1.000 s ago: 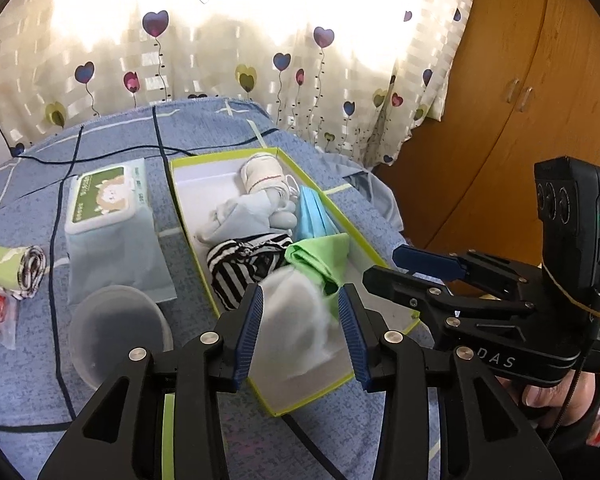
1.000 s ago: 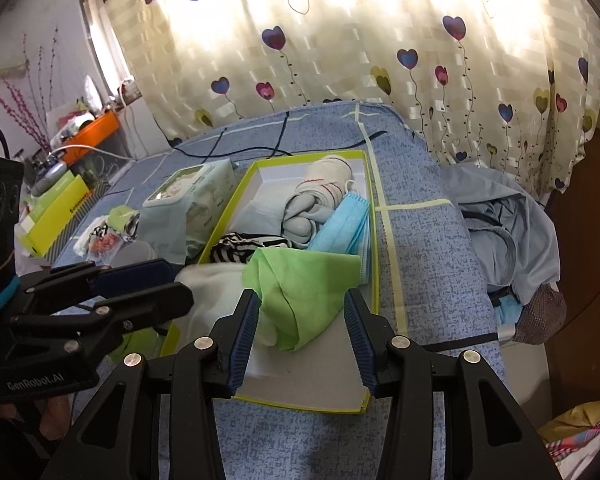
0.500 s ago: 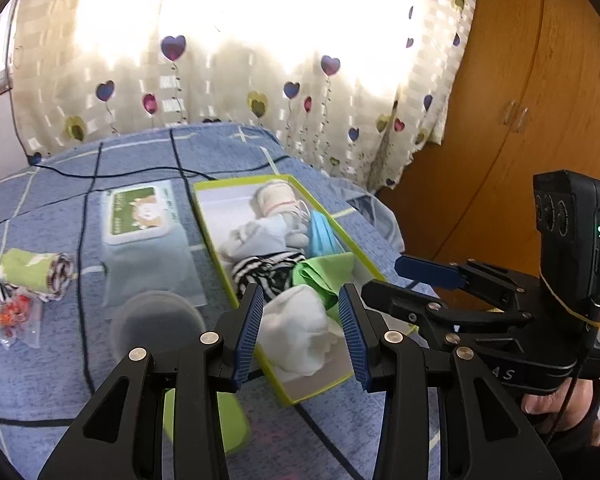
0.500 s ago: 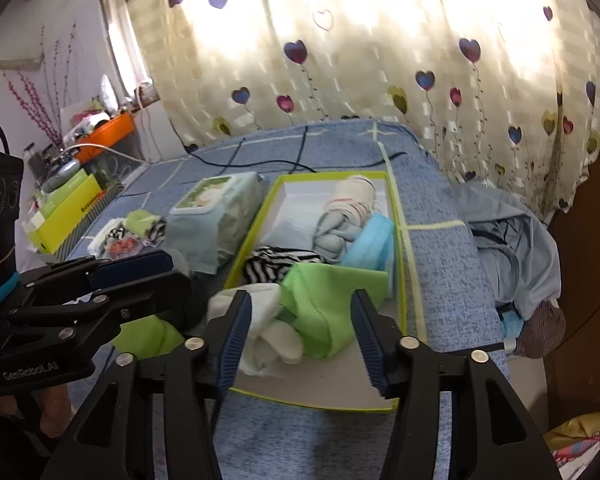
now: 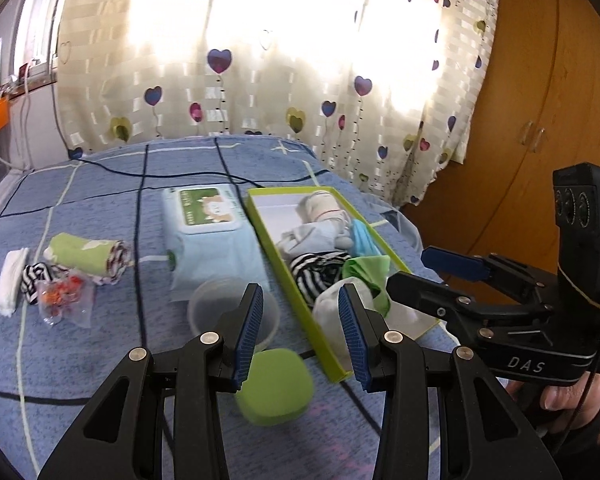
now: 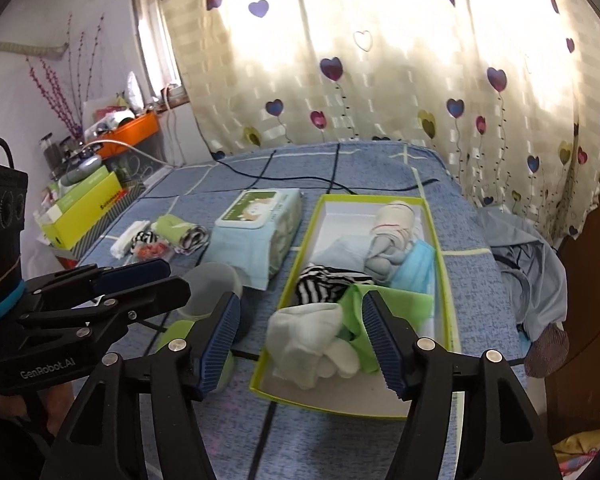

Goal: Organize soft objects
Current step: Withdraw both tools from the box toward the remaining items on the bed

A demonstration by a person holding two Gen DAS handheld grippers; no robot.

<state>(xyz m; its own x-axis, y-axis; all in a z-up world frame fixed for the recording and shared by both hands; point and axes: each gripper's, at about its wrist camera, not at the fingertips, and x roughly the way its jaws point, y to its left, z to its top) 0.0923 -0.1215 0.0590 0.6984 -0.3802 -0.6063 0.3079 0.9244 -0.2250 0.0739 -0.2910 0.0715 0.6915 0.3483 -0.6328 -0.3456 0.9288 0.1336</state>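
Both my grippers are empty, jaws apart: the left gripper (image 5: 300,330) hangs over the bed (image 5: 100,360), the right gripper (image 6: 300,344) over the near end of the box (image 6: 446,280).

Nearest my left jaws, just beyond and between them, sit a green lid (image 5: 275,392) and a clear tub (image 5: 220,308). If I head left for the loose pile, I judge I could knock either one, or snag the dark cable (image 5: 140,240) crossing the bed.

Between my right jaws lies the white sock (image 6: 312,340), hard against the green cloth (image 6: 384,304). A careless pinch here could drag both out again.

Further on in the box come the striped cloth (image 6: 324,282), blue masks (image 6: 414,266) and a rolled bundle (image 6: 394,216). To the far left of my left jaws wait the green roll (image 5: 88,254), a white piece (image 5: 10,280), a small striped piece (image 5: 34,280) and an orange packet (image 5: 62,294), still outside the box. The wipes pack (image 5: 208,236) lies between pile and box.

The pile overlaps, so I cannot count its pieces. My left jaws cover the tub's near rim and the box's near corner.
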